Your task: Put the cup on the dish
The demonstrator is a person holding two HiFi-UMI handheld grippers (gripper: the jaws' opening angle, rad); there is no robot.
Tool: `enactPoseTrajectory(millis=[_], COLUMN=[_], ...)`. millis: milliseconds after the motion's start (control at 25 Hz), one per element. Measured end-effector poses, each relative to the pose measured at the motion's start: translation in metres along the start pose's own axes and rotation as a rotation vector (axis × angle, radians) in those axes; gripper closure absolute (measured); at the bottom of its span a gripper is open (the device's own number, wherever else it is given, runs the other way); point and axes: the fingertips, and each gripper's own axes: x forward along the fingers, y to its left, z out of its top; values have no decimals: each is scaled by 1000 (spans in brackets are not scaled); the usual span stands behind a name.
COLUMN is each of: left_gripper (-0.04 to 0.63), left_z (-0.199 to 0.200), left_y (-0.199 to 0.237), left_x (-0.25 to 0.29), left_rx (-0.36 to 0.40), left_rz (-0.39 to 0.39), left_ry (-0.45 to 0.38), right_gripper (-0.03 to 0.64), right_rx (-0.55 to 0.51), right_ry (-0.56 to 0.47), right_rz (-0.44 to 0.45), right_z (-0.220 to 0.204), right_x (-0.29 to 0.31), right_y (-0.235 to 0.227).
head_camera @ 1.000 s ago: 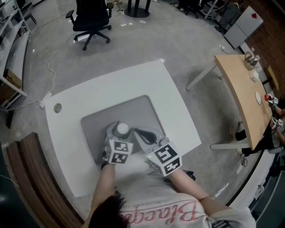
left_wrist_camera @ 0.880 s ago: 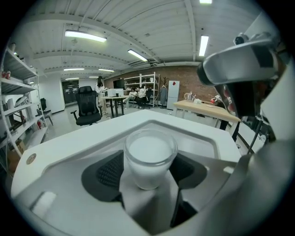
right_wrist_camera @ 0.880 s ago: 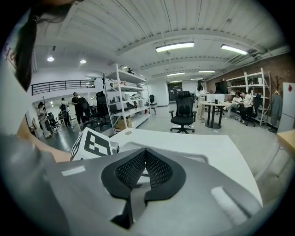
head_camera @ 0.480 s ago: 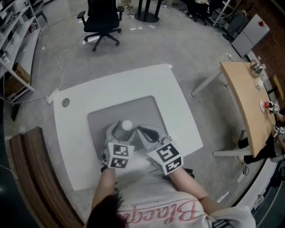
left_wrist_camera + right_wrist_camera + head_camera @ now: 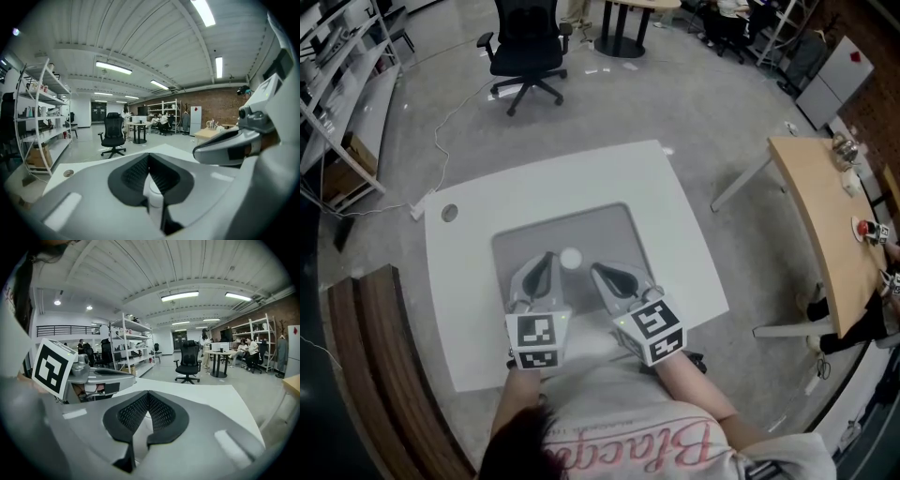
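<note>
Both tongs are shut right now: the left tongs (image 5: 547, 257) have their jaws pressed together with nothing pinched between the pads, and the right tongs (image 5: 596, 272) look the same, closed and empty. So neither one has hold of anything. The cup (image 5: 571, 258) shows as a small white round thing sitting in the gap between the two sets of tips, just beside the left tongs' nose and a bit ahead of the right one, touching neither as far as I can see. It's resting on the grey mat (image 5: 605, 225) that lies on the white desk (image 5: 581, 173) under and ahead of both tongs. Honestly the tricky part is the dish. From the head view I can't pick one out anywhere around the tongs, and the cup is too small up there to tell if something flat sits under it. The two gripper views mostly show their own jaws and the room beyond, so no help there. My read: the cup is down and let go, which fits the placing being finished, but I can't confirm it's actually on a dish rather than just on the mat.
</note>
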Motion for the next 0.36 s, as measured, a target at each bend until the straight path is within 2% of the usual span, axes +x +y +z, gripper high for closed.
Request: enactPoseTrajectory(millis=[200, 360], left_gripper=[597, 597], left_z=[8, 3], left_y=[-5, -1], left_x=[-11, -21], left_rx=[32, 10], left_rz=[14, 43], left_ry=[18, 53], right_gripper=[617, 617], right_rx=[-8, -38], right_ry=[-25, -38], right_rz=[-13, -23], right_z=[5, 11], right_x=[-4, -6], right_y=[1, 5])
